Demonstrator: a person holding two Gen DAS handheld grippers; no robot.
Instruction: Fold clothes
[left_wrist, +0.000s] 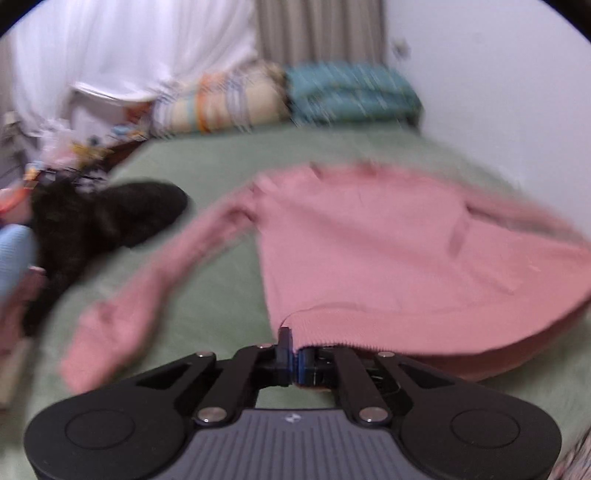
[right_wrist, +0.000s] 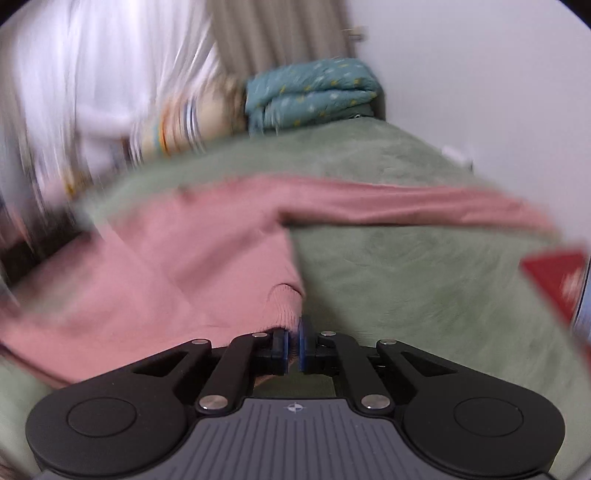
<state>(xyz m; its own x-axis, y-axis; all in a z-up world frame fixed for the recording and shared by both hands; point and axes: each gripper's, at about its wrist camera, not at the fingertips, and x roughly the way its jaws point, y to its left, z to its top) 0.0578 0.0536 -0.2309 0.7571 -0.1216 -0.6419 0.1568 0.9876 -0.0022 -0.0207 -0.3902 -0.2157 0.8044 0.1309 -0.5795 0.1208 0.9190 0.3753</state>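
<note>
Now, through the left wrist camera, the left gripper (left_wrist: 293, 354) is sitting at the lower middle of the frame with its jaws pressed together, pinching the ribbed hem of the pink sweater (left_wrist: 388, 251). That sweater is spreading across the centre and right of the frame over the green bed cover (left_wrist: 221, 162), with one sleeve (left_wrist: 147, 291) trailing down toward the lower left. A black garment (left_wrist: 107, 218) is lying at the left edge of the bed, well apart from the sweater. At the top of the frame a striped pillow (left_wrist: 225, 103) and a folded teal blanket (left_wrist: 351, 92) are sitting side by side against the wall, under white curtains (left_wrist: 129, 55). Through the right wrist camera, the right gripper (right_wrist: 293, 350) is sitting at the lower middle, its jaws nearly together and pinching the ribbed corner of the pink sweater (right_wrist: 155, 266), which is filling the left and centre of the frame. One sleeve (right_wrist: 424, 203) is stretching toward the right edge across the green bed cover (right_wrist: 406, 288). The teal blanket (right_wrist: 314, 92) is showing at the upper middle, and something red (right_wrist: 554, 277) is blurring at the right edge.
</note>
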